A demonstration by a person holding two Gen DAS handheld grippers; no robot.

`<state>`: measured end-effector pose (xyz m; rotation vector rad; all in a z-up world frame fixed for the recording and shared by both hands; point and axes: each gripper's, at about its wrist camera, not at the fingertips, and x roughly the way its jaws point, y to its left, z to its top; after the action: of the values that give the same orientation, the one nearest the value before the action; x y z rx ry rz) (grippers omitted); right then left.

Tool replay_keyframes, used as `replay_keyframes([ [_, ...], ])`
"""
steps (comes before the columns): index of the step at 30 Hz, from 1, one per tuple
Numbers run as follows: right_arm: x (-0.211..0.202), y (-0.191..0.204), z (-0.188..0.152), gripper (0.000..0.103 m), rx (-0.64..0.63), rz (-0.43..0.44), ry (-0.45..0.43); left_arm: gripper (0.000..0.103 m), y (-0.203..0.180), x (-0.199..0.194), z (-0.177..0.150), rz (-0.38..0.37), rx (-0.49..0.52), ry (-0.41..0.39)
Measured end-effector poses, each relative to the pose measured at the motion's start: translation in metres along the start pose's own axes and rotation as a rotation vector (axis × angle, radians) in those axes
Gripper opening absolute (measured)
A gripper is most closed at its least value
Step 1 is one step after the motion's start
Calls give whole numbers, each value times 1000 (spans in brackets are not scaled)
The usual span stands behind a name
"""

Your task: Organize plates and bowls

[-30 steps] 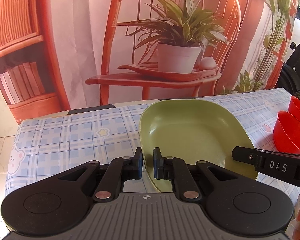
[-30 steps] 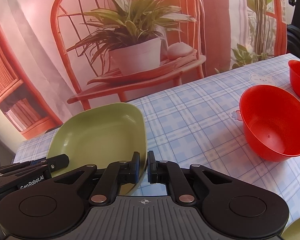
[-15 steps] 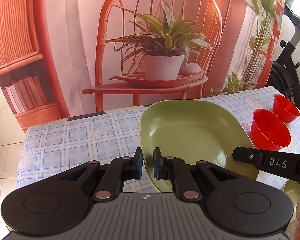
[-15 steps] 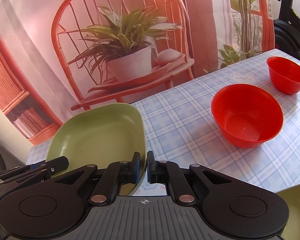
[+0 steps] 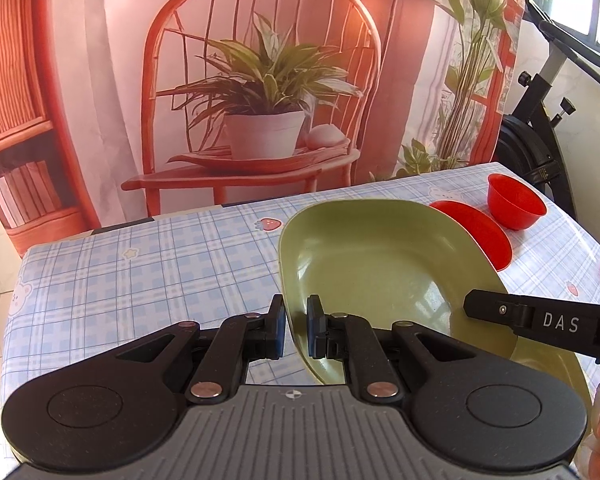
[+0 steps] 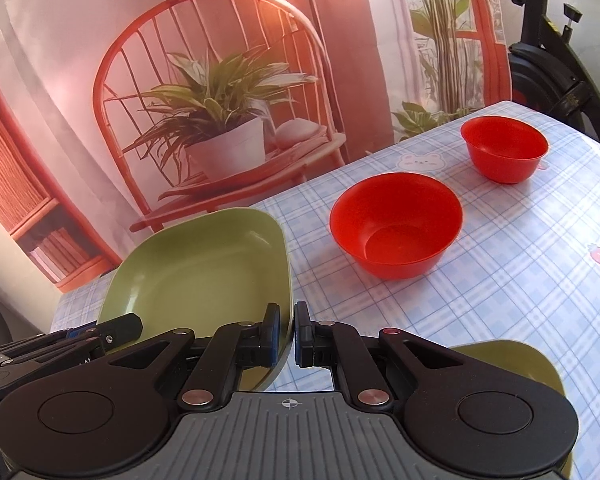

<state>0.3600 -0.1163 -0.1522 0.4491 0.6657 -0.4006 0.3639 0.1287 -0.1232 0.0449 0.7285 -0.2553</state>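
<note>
Facing upward with its hollow open, the green plate (image 5: 380, 264) is a glossy rounded square held above the bench (image 5: 140, 264), its far edge raised. The left gripper (image 5: 296, 328) clamps its left rim and the right gripper (image 6: 286, 334) its right rim. Two red bowls (image 6: 396, 224) sit upright toward the bench's far right corner.

The right tongs (image 6: 286, 334) clamp the green plate's (image 6: 204, 268) rim (two red bowls (image 6: 396, 224) beyond).

table w/ blue plaid cloth (image 6: 520, 300), big red bowl (image 6: 396, 224), small red bowl (image 6: 504, 152) beside it, apart
</note>
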Motion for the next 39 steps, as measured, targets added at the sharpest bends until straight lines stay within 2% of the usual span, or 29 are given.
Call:
replay_keyframes([
  [6,-24,-27,-9,7,-1,-4,-8,12,-25,-5,-8,-27,34,6],
  [10,-34,-47,-12,7,39,1,24,12,-39,-7,-13,-45,42,21],
  [23,-74,-91,-24,9,18,6,49,12,-80,-19,-32,-107,74,49],
  [39,-85,-131,-39,9,53,-24,111,12,-119,-13,-46,-136,178,93],
])
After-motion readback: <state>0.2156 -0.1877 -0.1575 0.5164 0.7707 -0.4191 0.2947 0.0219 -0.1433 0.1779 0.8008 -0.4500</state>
